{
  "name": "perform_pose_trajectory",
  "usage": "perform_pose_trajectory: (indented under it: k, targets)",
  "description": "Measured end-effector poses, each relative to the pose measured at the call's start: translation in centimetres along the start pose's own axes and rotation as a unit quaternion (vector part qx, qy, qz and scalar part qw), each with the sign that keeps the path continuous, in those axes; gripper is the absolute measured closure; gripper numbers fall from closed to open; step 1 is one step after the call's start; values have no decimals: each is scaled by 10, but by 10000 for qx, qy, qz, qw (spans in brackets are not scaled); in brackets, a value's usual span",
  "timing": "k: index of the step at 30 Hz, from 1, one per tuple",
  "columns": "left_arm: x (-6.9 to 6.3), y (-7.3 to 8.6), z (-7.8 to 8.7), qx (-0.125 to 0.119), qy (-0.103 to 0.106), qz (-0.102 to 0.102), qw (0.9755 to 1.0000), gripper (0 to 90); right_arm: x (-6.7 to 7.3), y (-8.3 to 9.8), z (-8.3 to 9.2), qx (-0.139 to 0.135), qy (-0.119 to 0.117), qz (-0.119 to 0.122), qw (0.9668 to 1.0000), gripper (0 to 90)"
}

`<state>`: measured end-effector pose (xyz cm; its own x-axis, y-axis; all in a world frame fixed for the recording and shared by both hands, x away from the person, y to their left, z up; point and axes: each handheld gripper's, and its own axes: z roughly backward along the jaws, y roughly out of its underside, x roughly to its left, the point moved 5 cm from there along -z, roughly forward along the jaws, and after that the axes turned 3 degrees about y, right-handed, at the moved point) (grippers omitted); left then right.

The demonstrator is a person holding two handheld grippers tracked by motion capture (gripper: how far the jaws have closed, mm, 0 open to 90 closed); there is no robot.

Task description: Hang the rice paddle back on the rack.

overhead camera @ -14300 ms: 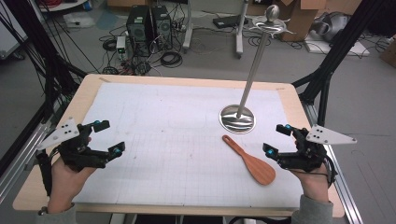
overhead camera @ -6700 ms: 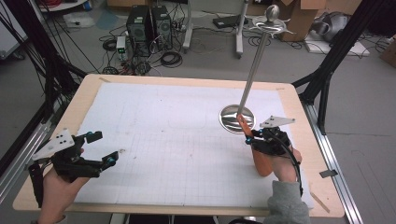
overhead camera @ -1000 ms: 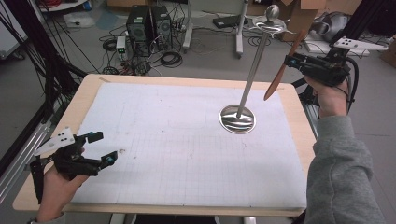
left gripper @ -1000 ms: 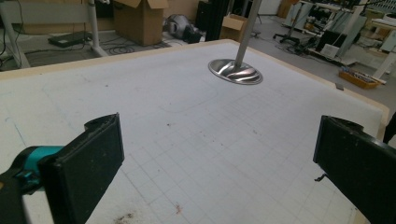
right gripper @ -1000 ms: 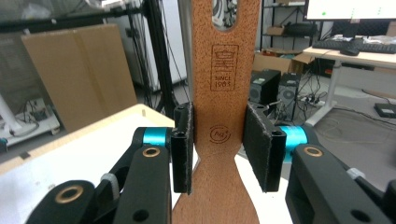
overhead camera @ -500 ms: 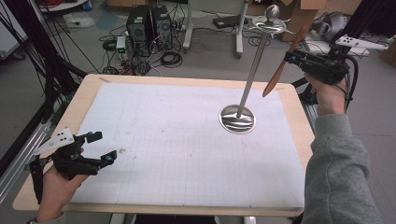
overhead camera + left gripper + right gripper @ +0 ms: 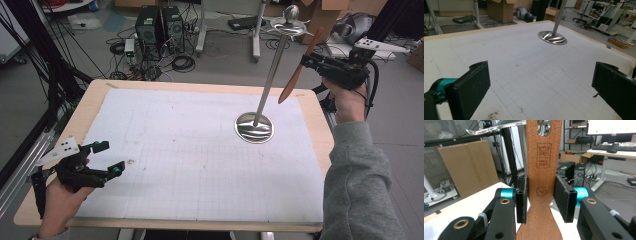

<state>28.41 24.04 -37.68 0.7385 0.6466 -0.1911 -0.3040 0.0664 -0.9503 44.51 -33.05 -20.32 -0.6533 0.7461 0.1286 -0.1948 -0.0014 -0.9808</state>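
Observation:
A wooden spatula (image 7: 295,75) hangs in the air at the far right, blade down and tilted, beside the tilted pole of a metal stand (image 7: 270,75). My right gripper (image 7: 309,62) is shut on its handle. In the right gripper view both pads press the narrow neck of the spatula (image 7: 544,170), whose slotted end rises near the stand's curved hook (image 7: 491,128), and the right gripper (image 7: 544,197) is level. My left gripper (image 7: 111,157) rests open over the table's front left with nothing between its jaws. The left gripper (image 7: 541,85) faces the stand's round base (image 7: 552,38).
The stand's shiny base (image 7: 254,127) sits right of centre on the white gridded mat (image 7: 175,150) covering the wooden table (image 7: 320,145). Behind the table are computer towers (image 7: 157,25), cables and cardboard boxes on the floor.
The spatula earlier lay on the mat near the stand's base; my right gripper took hold of it and raised it to the stand's top. Over the last second nothing has moved.

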Motion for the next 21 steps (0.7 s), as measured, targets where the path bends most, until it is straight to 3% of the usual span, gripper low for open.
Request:
perform_pose_trajectory:
  k: [21]
  targets:
    - [1, 2, -2, 45, 25, 39, 10000, 22, 4, 4, -10, 135, -106, 11, 9999, 648]
